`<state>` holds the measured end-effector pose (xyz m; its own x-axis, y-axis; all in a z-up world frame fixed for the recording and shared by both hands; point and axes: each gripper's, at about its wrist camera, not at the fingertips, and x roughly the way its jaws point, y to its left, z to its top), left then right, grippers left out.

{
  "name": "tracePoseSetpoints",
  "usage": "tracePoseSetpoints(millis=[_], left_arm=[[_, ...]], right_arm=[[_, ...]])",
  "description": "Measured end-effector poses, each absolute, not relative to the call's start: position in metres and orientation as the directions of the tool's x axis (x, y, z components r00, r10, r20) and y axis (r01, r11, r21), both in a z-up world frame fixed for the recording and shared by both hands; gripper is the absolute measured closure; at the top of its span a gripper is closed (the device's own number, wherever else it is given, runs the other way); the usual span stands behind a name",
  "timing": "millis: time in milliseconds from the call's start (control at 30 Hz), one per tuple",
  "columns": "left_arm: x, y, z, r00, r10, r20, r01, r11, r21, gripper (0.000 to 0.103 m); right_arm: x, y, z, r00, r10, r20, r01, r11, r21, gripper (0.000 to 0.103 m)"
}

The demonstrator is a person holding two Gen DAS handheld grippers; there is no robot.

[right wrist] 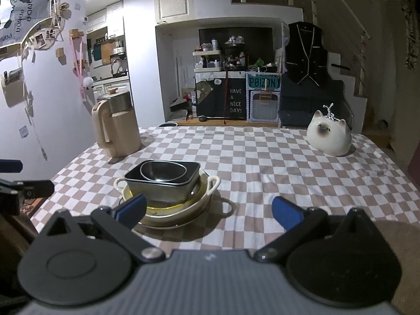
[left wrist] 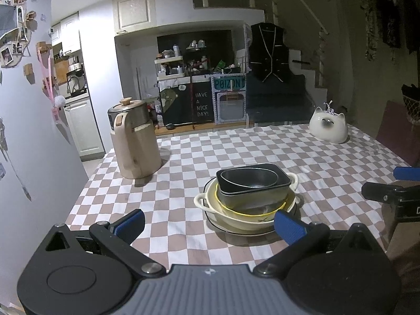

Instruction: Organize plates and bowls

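Checkered tablecloth [left wrist: 236, 144] under nested bowl stack [left wrist: 246, 197], left tongs [left wrist: 210, 225] and right tongs [right wrist: 208, 210] both released

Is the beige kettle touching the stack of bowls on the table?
Apart. The left wrist view shows bare checkered cloth between the beige kettle and the stack of bowls.

A dark cabinet panel [right wrist: 235, 101] across the room reads "HAVE A NICE DAY!" in pale letters. Just right of it, a teal sign [right wrist: 263, 82] on a white perforated rack reads "POIZON". On the left wall, a grey poster [right wrist: 19, 17] repeats "PANDA", partly cut off.
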<state>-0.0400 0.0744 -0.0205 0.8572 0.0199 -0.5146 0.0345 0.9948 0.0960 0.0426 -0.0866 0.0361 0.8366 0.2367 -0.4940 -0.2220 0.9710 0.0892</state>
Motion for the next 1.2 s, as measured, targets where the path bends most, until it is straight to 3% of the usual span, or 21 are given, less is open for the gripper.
tracePoseSetpoints(millis=[1200], left_arm=[[-0.0384, 0.0737, -0.0223, 0.854, 0.012, -0.520, 0.035, 0.996, 0.081, 0.000]], right_arm=[[0.0443, -0.0838, 0.0347, 0.833, 0.245, -0.496, -0.232, 0.969, 0.090, 0.001]])
